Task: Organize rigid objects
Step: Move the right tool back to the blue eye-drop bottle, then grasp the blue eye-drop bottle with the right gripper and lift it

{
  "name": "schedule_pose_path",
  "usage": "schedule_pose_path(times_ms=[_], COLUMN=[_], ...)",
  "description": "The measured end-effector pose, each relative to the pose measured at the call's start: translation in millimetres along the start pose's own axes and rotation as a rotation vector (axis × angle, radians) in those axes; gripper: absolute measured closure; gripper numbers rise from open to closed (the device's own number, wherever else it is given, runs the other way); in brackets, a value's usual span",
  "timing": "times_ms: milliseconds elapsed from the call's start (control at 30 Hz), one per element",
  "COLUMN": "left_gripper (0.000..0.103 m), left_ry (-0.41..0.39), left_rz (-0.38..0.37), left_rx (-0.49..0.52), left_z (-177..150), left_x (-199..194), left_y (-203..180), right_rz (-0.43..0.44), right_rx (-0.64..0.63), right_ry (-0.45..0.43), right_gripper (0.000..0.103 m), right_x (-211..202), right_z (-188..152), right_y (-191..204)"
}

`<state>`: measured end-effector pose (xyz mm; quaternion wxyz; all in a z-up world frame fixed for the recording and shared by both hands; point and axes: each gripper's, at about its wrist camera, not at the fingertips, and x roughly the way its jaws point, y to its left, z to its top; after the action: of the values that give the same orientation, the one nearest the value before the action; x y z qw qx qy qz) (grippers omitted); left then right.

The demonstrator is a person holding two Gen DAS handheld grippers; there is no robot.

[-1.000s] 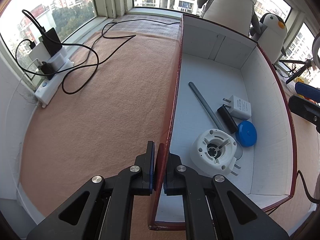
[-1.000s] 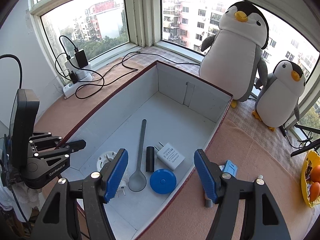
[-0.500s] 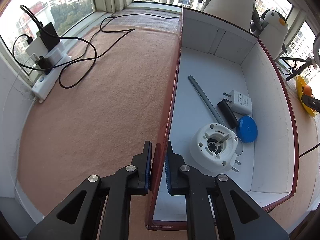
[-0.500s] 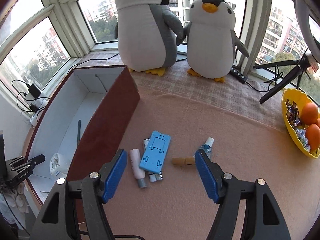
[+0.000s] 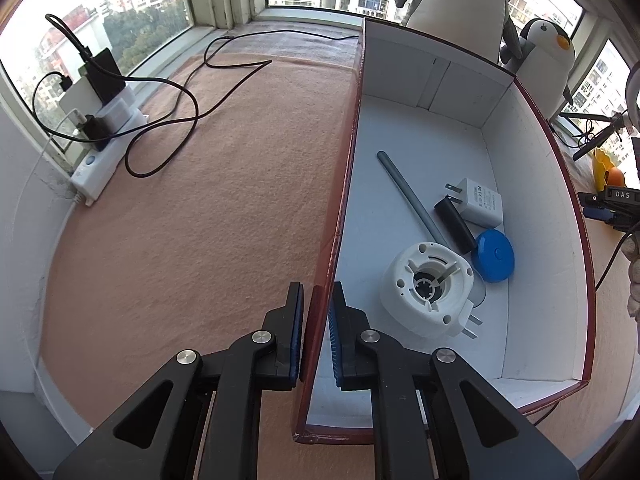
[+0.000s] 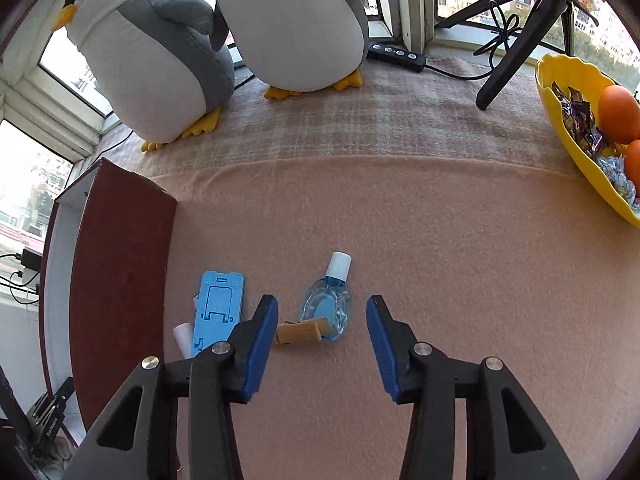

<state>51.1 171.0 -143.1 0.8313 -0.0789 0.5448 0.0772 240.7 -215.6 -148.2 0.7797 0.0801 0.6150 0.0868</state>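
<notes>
Brown cork (image 6: 299,332) touches the blue bottle (image 6: 326,307) between spread jaws.
</notes>
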Motion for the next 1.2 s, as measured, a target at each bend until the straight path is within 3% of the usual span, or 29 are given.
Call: schedule_pose_path(times_ms=[500,733,933,1200], left_gripper=[0.093,0.094,0.095,0.098], left_ry=[-0.013,-0.02,-0.028,-0.036], left_rz=[0.008,0.006,0.01,0.014], left_rx=[0.005,0.003,0.006,0.006], left_z=[-0.1,-0.1,-0.6,1.1], left_x=[-6.7,-9.1,-11.3,-13.2], left_y=[-3.8,-3.6,-4.4,-4.4], right_rz=[-0.078,-0.11,-0.126,-0.123], right_rx=[-0.061,-0.1,-0.101,-0.102], right_ry=[0.087,0.099,0.103,0.092], right_gripper=[0.065,0.065,0.072,0.073], right_x=[39.8,42.3,47.0,42.6], right_z=[0.5,0.8,-1.6,2.1], right_y=[15.7,19.9,29.6,16.3])
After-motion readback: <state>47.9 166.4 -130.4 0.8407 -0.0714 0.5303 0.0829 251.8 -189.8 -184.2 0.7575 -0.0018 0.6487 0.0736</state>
